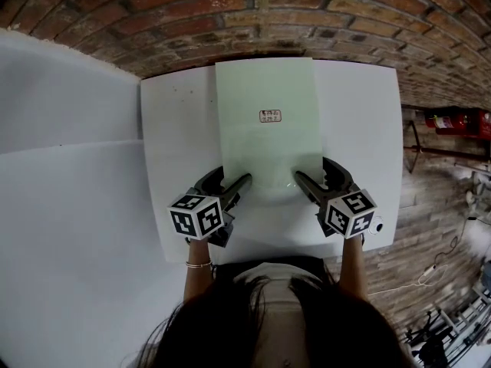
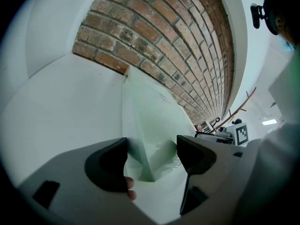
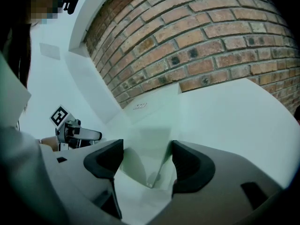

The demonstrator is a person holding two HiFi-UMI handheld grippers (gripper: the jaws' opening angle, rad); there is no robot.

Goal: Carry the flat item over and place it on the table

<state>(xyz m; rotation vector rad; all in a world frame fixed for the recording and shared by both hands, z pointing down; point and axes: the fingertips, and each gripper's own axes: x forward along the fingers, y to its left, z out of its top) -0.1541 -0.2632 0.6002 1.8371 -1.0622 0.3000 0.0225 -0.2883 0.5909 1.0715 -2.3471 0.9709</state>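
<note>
On the white table (image 1: 360,129), set against a brick wall (image 1: 230,14), a pale green sheet (image 1: 265,144) lies flat, long side running away from the person, far edge at the wall. A small printed label (image 1: 270,116) sits on its far half. Left gripper (image 1: 230,176) at the sheet's near left corner, right gripper (image 1: 313,170) at the near right corner, both low over the table and angled inward. Left gripper view: jaws wide apart, the sheet (image 2: 150,116) edge rising a little into the gap of the gripper (image 2: 151,153) and touching neither pad as far as can be seen; a fingertip (image 2: 130,191) shows under the left jaw. Right gripper view: jaws likewise wide apart, gripper (image 3: 146,158) straddling the sheet (image 3: 150,125) corner, which curls up slightly between them. A thin bracelet (image 1: 198,264) sits on the person's left wrist
</note>
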